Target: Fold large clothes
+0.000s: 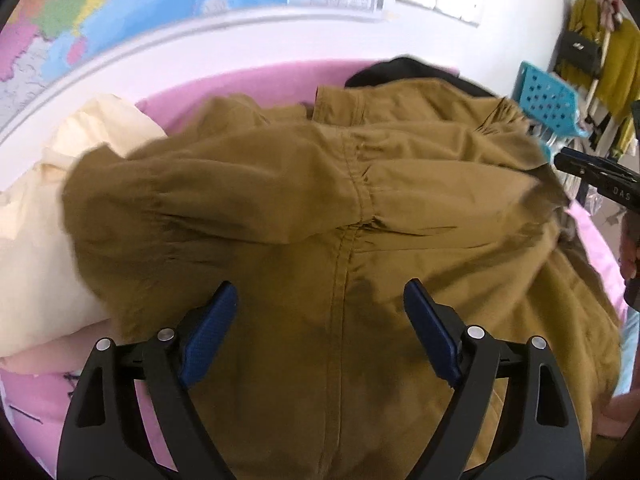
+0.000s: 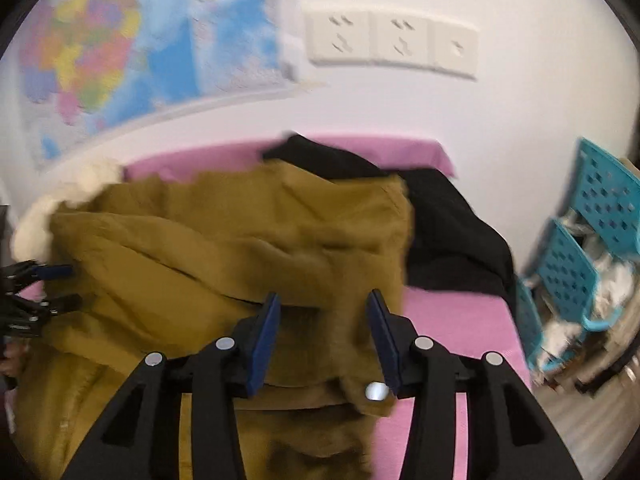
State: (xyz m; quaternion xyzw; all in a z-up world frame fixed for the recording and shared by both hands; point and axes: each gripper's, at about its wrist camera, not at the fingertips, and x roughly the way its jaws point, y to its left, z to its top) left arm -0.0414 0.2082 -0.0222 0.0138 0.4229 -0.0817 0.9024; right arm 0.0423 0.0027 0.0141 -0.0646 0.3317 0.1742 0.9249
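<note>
The bed [image 1: 256, 80], under a pink sheet, carries everything. On the bed lies the brown jacket [image 1: 360, 208], spread with a sleeve folded across its back, a cream pillow [image 1: 36, 240] beside it and a black garment [image 2: 448, 224] behind. The jacket looks soft, thick and fairly heavy (likely to sag), so seams, cuffs or the hem seem the best holds. Above the jacket, the left gripper [image 1: 320, 320] and right gripper [image 2: 324, 332] hang wide apart, both empty.
</note>
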